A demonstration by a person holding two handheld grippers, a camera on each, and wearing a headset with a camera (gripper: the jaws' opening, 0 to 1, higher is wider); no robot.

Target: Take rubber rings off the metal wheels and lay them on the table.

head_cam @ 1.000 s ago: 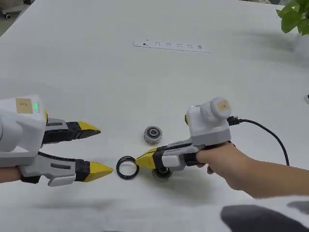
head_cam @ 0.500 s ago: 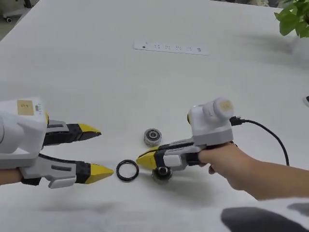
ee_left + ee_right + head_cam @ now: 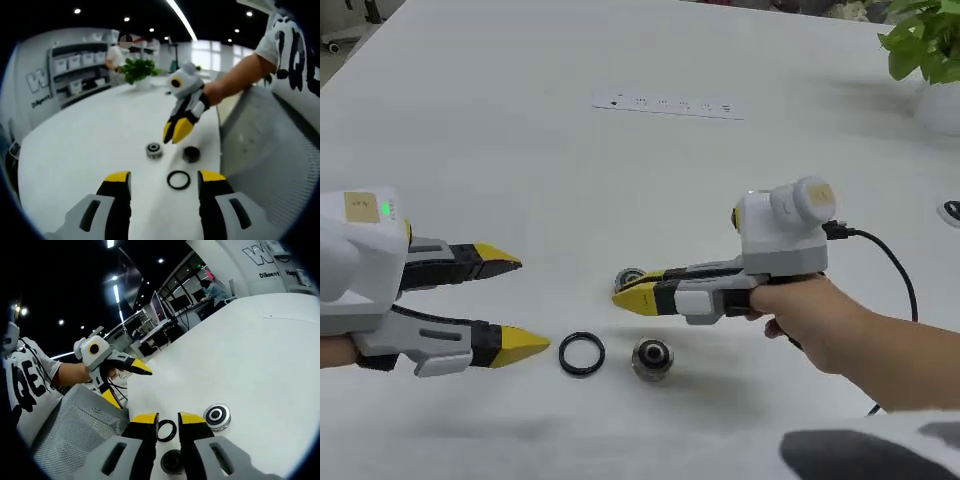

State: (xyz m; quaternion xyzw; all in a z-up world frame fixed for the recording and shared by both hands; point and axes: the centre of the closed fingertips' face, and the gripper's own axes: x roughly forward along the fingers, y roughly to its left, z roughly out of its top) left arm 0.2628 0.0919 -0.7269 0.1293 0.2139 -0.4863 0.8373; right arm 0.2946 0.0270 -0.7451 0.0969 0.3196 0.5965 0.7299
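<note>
Rubber ring [image 3: 581, 353] lies loose | far wheel [image 3: 628, 276] half-hidden behind right tongs [image 3: 632, 293]

One loose rubber ring [image 3: 581, 353]. Two metal wheels: the near wheel [image 3: 652, 358] and the far wheel [image 3: 629, 277]. Two grippers — the left gripper [image 3: 533, 303] and the right gripper [image 3: 624, 293]. One power strip [image 3: 668, 104] and one potted plant [image 3: 918, 42] — all on one table [image 3: 500, 150].

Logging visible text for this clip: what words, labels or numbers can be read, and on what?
"W", cut off: big letter on the wall.
"Diligent": small print below it; rest blurred.
"QE", cut off: the person's shirt.
Sticker on the left gripper: too small to read.
Power strip markings: too small to read.
</note>
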